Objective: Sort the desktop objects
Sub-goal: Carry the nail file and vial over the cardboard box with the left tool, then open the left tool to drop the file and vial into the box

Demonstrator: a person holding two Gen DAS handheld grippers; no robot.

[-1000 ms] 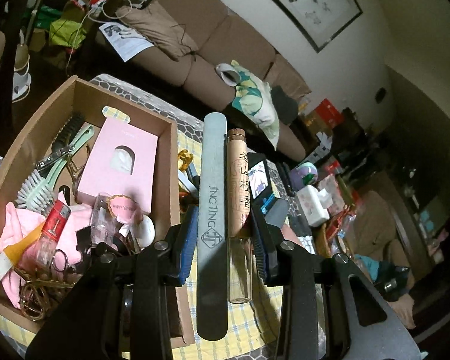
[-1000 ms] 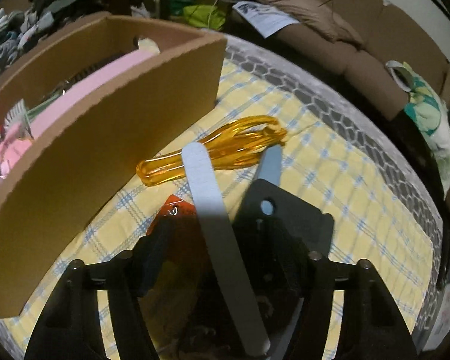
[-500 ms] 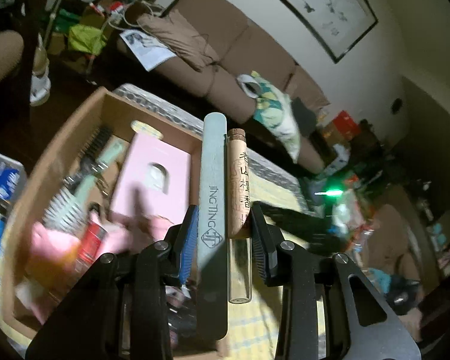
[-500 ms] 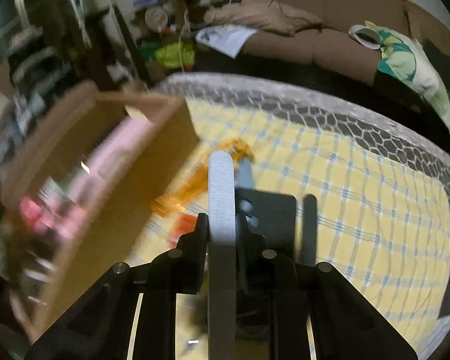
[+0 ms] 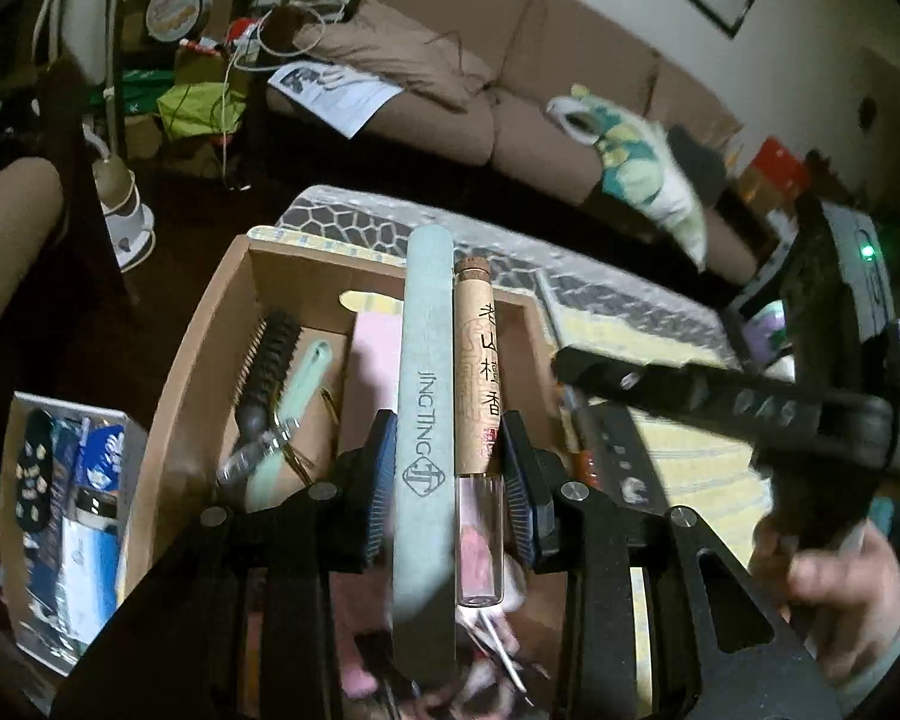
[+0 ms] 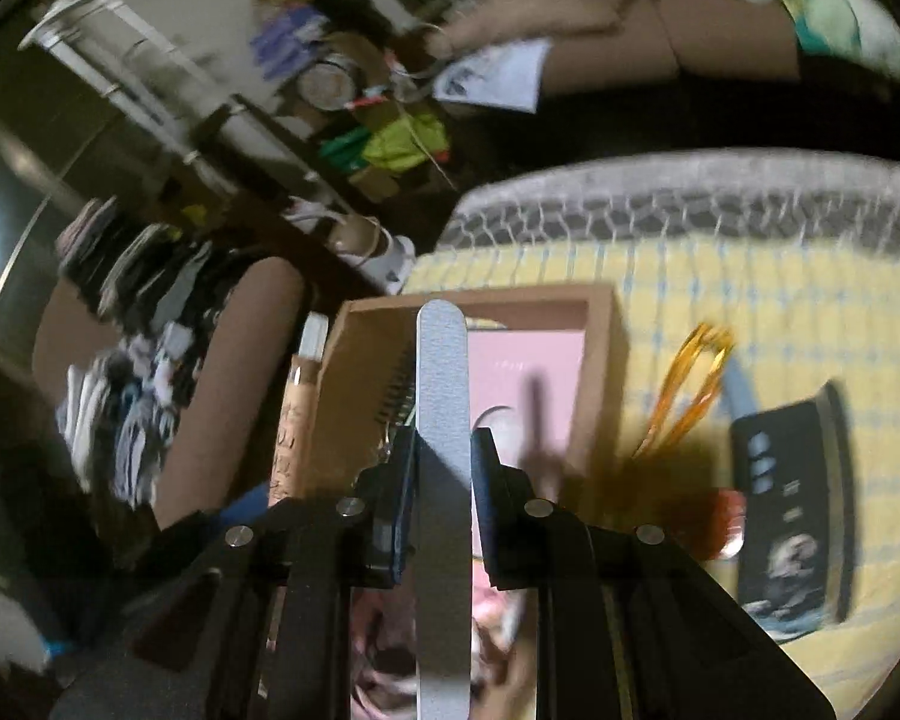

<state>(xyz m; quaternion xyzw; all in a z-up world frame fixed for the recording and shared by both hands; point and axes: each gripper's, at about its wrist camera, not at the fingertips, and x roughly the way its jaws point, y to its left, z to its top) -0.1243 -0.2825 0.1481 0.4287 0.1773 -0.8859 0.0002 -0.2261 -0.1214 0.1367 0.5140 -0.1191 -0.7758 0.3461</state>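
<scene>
My left gripper (image 5: 447, 438) is shut on two things side by side: a grey-green nail file (image 5: 426, 396) marked JINGTING and a corked glass tube (image 5: 477, 384) with a tan label. It hangs over the open cardboard box (image 5: 210, 360). My right gripper (image 6: 444, 450) is shut on a grey nail file (image 6: 444, 420) that stands up between its pads, also above the box (image 6: 600, 372). In the left wrist view the right gripper (image 5: 576, 366) reaches in from the right, with a hand (image 5: 840, 588) behind it.
The box holds a pink carton (image 6: 528, 360), a black hairbrush (image 5: 270, 360), a mint brush (image 5: 306, 384) and small clutter. On the yellow checked cloth (image 6: 780, 312) lie orange scissors (image 6: 690, 384), a black device (image 6: 792, 510) and a red item (image 6: 726, 522). A sofa (image 5: 510, 78) stands behind.
My right gripper closed on the grey nail file, lifted it off the cloth, rolled upright and swung over the box. My left gripper carried its file and tube over the box.
</scene>
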